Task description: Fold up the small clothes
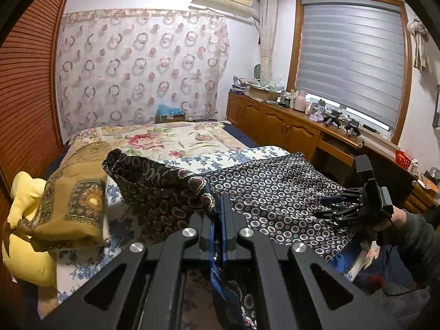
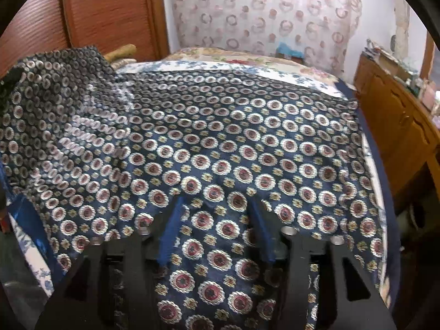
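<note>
Across the near half of the bed lies the patterned garment. Left gripper, jaws pressed together, pinches its raised left edge. Right gripper, jaws spread, apparently rests on flat cloth without clamping. Carry the edge over evenly, keeping the lower layer pinned. No legible writing.

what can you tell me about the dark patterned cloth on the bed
The dark patterned cloth is thin navy fabric printed with rows of white-ringed red circles and small gold motifs. Most of it lies spread on the bed over the floral cover. One edge is pinched in the shut left gripper and lifted, showing a paisley-like border fold. The right gripper sits at its near edge, jaws apart, fabric draped over the blue fingers.
</note>
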`<state>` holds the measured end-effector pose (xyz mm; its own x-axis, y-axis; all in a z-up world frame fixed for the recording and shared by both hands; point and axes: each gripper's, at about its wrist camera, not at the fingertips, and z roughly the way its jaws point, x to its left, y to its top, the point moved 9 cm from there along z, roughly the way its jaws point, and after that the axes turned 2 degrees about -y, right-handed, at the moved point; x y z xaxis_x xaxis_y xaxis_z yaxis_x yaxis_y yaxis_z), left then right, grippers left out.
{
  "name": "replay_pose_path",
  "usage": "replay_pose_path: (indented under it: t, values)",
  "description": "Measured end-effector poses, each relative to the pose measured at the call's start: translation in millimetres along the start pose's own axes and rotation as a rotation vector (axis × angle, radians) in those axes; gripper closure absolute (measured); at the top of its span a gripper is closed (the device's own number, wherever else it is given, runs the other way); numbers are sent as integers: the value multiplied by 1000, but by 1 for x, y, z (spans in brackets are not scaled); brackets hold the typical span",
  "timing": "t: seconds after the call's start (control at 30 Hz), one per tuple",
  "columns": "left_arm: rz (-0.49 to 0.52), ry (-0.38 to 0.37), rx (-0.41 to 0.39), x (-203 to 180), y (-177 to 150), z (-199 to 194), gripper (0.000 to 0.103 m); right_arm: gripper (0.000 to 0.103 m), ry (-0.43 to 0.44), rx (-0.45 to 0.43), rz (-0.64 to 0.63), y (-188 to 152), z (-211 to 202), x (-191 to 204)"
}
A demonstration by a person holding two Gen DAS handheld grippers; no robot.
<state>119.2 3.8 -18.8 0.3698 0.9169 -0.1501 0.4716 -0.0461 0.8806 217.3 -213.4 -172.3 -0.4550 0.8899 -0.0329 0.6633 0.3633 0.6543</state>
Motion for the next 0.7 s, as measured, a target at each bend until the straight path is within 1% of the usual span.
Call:
replay_pose_path:
  t: [0.03, 0.17, 0.33, 0.4, 0.43, 0.5, 0.7]
  values:
    - [1, -2, 0, -1, 1, 1, 102, 45, -20, 9, 4, -1, 0, -2]
    - [5, -15, -1, -6, 4, 6, 102, 44, 19, 17, 52, -7, -6, -6]
    - [32, -51, -8, -20, 18, 15, 102, 44, -20, 30, 84, -18, -17, -16]
    - [44, -70, -12, -30, 24, 20, 103, 47, 16, 12, 89, -21, -24, -15]
    - [49, -81, -13, -34, 27, 22, 103, 50, 27, 3, 91, -21, -29, -15]
    - [63, -106, -15, -46, 34, 28, 102, 52, 20, -11, 98, -21, -37, -18]
    - [120, -167, -6, -83, 51, 46, 103, 52, 5, -68, 115, -22, -67, -26]
